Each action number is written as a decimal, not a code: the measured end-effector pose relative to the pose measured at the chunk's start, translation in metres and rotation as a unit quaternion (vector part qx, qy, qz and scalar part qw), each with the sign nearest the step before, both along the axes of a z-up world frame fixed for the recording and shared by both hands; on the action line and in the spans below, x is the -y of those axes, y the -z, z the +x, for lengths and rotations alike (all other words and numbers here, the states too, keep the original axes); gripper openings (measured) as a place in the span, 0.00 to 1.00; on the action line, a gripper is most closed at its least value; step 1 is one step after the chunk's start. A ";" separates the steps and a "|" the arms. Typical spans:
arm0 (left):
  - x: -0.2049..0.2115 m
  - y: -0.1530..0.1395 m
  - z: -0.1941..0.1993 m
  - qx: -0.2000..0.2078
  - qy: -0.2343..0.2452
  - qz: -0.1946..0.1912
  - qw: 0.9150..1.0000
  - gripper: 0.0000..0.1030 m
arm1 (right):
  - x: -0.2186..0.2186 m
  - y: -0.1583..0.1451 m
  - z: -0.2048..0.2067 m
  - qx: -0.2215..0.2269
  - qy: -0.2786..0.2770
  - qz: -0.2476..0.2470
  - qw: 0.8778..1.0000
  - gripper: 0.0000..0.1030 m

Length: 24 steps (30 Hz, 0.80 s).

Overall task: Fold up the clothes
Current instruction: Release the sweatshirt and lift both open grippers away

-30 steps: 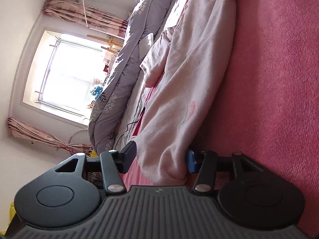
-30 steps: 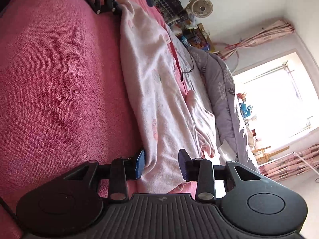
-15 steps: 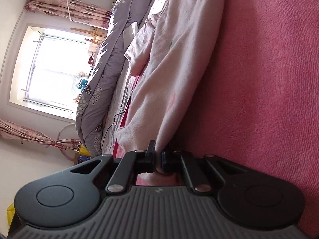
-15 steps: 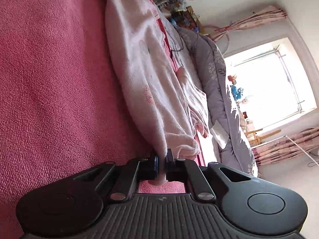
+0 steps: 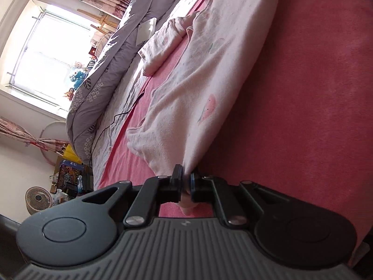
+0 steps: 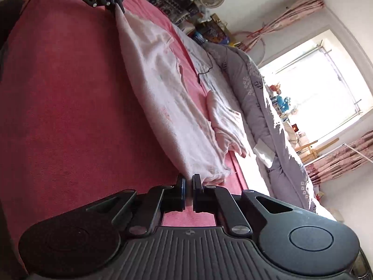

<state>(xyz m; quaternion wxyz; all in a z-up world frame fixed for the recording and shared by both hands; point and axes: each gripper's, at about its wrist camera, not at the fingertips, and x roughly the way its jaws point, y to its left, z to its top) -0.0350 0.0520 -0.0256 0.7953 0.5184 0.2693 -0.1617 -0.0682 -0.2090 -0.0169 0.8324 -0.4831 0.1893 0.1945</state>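
Note:
A pale pink garment (image 5: 198, 88) with small fruit prints lies stretched along the red bed cover (image 5: 303, 93). My left gripper (image 5: 185, 179) pinches one corner of its near edge, cloth showing between the pads, and its jaws are opening slightly. From the right wrist view the same garment (image 6: 163, 86) runs taut from the left gripper (image 6: 117, 7) at the top down to my right gripper (image 6: 188, 182). The right gripper is shut on the other corner of that edge at its fingertips. A rumpled sleeve (image 6: 223, 121) lies on the garment's far side.
A grey flowered duvet (image 5: 112, 70) is heaped along the window side of the bed, with a black cable (image 5: 112, 121) and a white sheet (image 5: 146, 31) beside it. A fan (image 5: 38, 199) and boxes stand on the floor past the bed's end.
Both grippers went from open around the garment's edge to closed on it. The near edge has since come up off the bed cover and the garment is drawn straighter between them.

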 end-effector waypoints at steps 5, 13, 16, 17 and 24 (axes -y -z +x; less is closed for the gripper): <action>-0.027 0.006 -0.022 -0.018 -0.047 -0.019 0.999 0.11 | 0.013 0.024 -0.032 -0.062 0.031 0.034 0.997 0.07; -0.072 -0.044 -0.008 0.019 -0.178 -0.168 0.969 0.31 | 0.058 -0.020 -0.038 -0.075 0.091 0.223 0.968 0.16; -0.062 -0.066 0.011 0.009 -0.159 -0.315 0.936 0.32 | 0.049 -0.041 -0.011 -0.053 0.087 0.319 0.942 0.20; -0.053 -0.066 0.017 0.003 -0.143 -0.343 0.928 0.36 | 0.040 -0.042 -0.002 -0.042 0.080 0.332 0.939 0.20; -0.010 -0.005 0.044 -0.009 -0.122 -0.320 0.939 0.41 | -0.032 -0.007 0.071 -0.061 0.105 0.372 0.920 0.47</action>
